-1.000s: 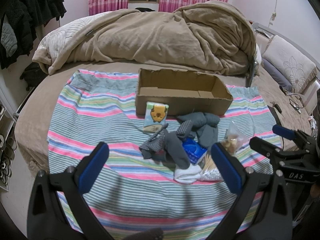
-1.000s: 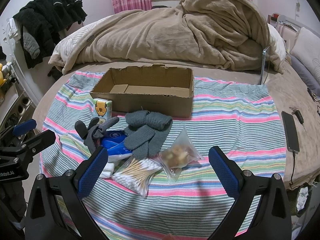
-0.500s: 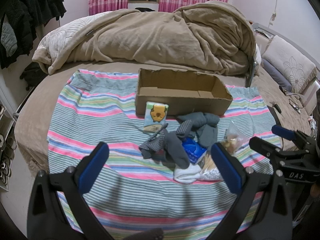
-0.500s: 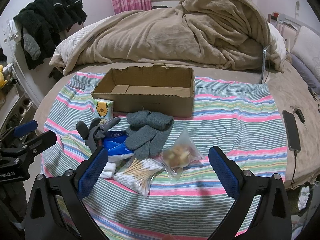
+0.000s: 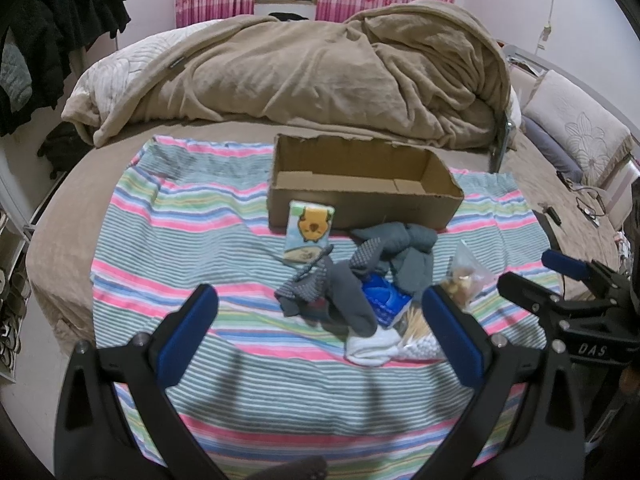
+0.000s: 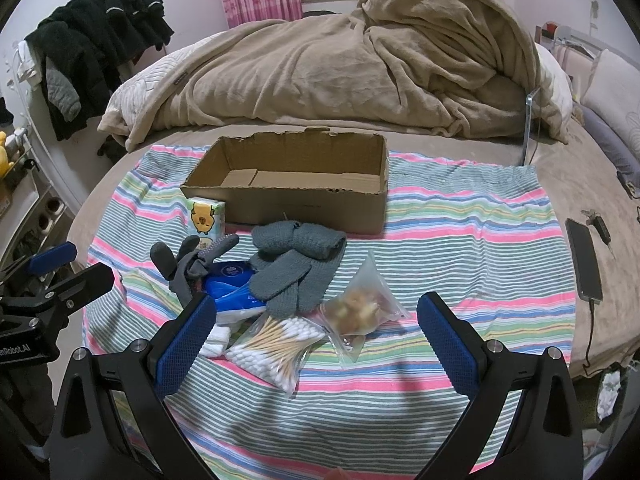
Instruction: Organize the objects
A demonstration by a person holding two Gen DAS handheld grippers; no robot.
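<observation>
Both grippers, left (image 5: 320,320) and right (image 6: 316,322), are hanging wide open, holding nothing. Cardboard box (image 6: 304,200) is sitting empty; gloves (image 6: 296,264), cotton swabs (image 6: 276,344), snack bag (image 6: 360,312) are lying just before it. Advice: be picking top items first, pinching bags centrally.

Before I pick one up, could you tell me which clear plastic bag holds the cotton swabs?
The bag of cotton swabs, nearest the right gripper; the snack bag lies right of it.
</observation>
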